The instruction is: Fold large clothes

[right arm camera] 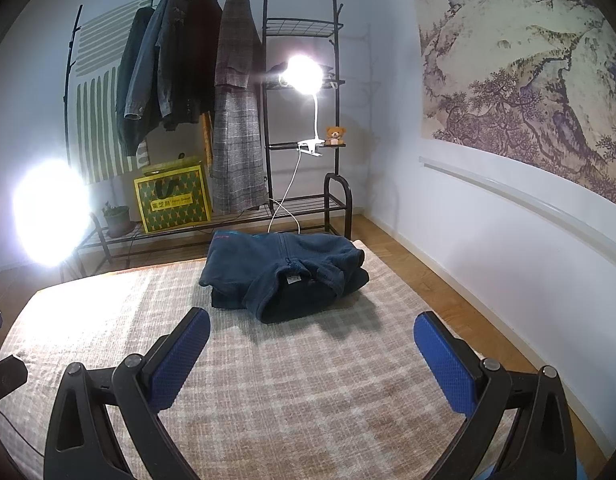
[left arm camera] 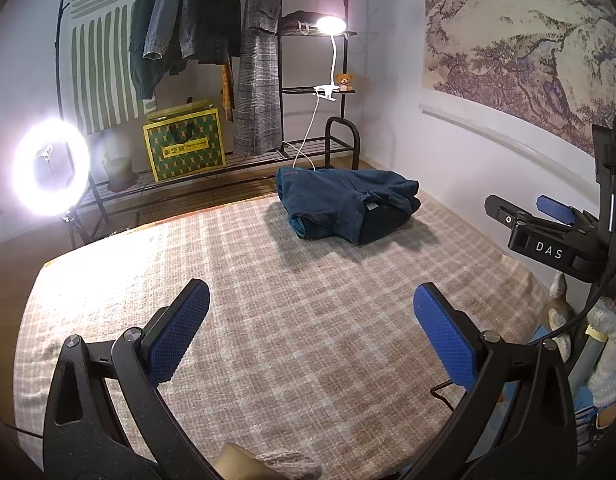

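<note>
Folded dark blue fleece jacket (right arm camera: 285, 270) sits at the far end of the beige-and-white checked woven blanket (right arm camera: 291, 400), centre of the right wrist view and upper centre in the left wrist view (left arm camera: 348, 204); collar with a small white label faces the cameras, label text too small to read. Left gripper (left arm camera: 312, 334), black frame with blue textured pads, jaws spread wide, nothing between them, only blanket below. Right gripper (right arm camera: 312, 360), same build, jaws also spread, empty, well short of the jacket. Right gripper also shows at the right edge of the left wrist view (left arm camera: 548, 216), partly cut off, "DAS" lettering readable on its body; a white knit-gloved hand (left arm camera: 610, 344) below it is cropped by the frame edge. Behind the blanket: black metal clothes rack (right arm camera: 267, 100) with dark jackets and a grey plaid coat (right arm camera: 237, 120), a yellow-green patterned bag (right arm camera: 171, 200) on its lower shelf, small brown teddy bear (right arm camera: 335, 135) on a side shelf. Ring light (left arm camera: 51, 168) at mid left is blown out in the right wrist view; white clip lamp (right arm camera: 303, 76) glare hides whatever sits on that shelf. Lower-frame corners are black from the fisheye rim.
</note>
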The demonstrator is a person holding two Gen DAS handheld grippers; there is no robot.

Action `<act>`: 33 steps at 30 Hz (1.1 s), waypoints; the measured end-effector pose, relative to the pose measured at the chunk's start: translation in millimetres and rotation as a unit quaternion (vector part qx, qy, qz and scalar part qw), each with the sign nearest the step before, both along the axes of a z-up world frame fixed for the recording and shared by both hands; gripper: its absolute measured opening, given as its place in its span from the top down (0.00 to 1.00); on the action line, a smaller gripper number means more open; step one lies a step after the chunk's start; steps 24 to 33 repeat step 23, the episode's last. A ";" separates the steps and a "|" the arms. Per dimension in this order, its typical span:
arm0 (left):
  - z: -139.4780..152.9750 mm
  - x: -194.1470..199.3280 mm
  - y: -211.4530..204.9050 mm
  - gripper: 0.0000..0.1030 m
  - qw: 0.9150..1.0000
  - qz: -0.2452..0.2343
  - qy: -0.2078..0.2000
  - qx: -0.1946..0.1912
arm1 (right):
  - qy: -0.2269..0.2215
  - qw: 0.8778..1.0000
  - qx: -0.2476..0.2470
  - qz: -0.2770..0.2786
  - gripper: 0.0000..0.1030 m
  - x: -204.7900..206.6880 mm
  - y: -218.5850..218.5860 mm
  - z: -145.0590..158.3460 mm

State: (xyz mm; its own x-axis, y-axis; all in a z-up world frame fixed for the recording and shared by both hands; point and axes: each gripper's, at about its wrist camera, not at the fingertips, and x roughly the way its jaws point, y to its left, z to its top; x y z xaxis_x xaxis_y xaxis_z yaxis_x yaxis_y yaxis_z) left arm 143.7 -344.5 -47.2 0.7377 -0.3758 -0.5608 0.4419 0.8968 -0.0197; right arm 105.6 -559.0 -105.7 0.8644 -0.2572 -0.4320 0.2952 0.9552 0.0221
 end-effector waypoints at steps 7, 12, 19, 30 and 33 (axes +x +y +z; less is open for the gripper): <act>2.8 -1.1 0.1 0.00 1.000 0.002 0.000 0.001 | 0.002 1.000 0.000 0.004 0.00 2.0 -3.7 -1.1; 2.6 -0.8 1.5 0.00 1.000 0.002 -0.001 0.000 | 0.005 1.000 -0.007 0.010 0.00 5.6 -4.4 -2.2; 5.0 0.3 4.8 0.00 1.000 0.004 -0.010 0.002 | 0.006 1.000 -0.008 0.012 0.00 6.7 -4.9 -3.8; 5.8 -1.0 5.6 0.00 1.000 0.009 -0.013 0.003 | 0.006 1.000 -0.008 0.012 0.00 6.7 -5.7 -4.0; 5.8 -1.0 5.6 0.00 1.000 0.009 -0.013 0.003 | 0.006 1.000 -0.008 0.012 0.00 6.7 -5.7 -4.0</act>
